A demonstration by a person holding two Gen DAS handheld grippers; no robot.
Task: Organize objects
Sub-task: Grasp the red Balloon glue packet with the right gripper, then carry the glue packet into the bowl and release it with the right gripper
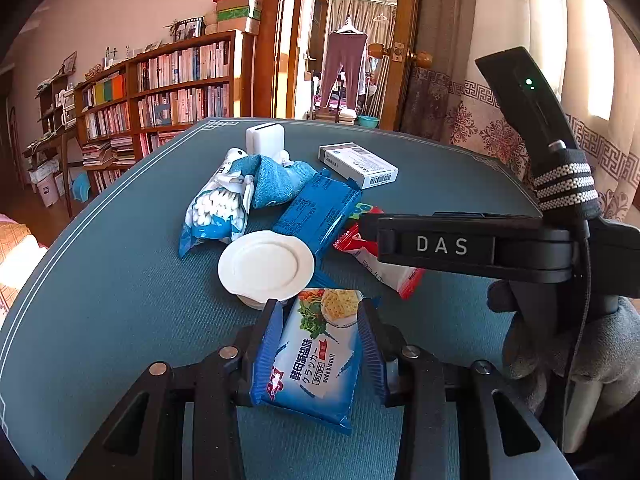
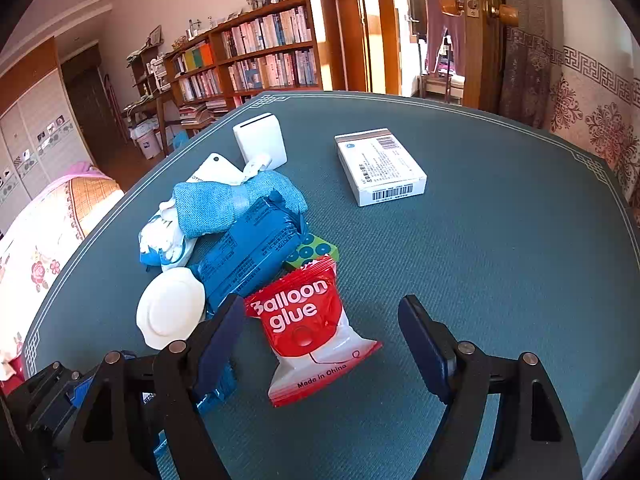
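Note:
My left gripper (image 1: 320,312) is shut on a blue-and-white soda cracker packet (image 1: 312,360), held just above the teal table mat (image 1: 120,300). My right gripper (image 2: 322,320) is open, its fingers on either side of a red "Balloon glue" packet (image 2: 310,332) that lies on the mat; it also shows in the left wrist view (image 1: 380,264). Behind lie a white round lid (image 1: 266,266), a dark blue wrapped packet (image 1: 320,212), a cotton swab bag (image 1: 218,210), a blue cloth (image 1: 276,182) and a white box with barcodes (image 1: 358,165).
A white square device (image 1: 265,138) stands at the back of the pile. A green dotted box (image 2: 314,250) peeks out under the blue packet. The table's far edge borders a bookshelf (image 1: 160,92), a door and curtains. A bed (image 2: 36,248) lies left of the table.

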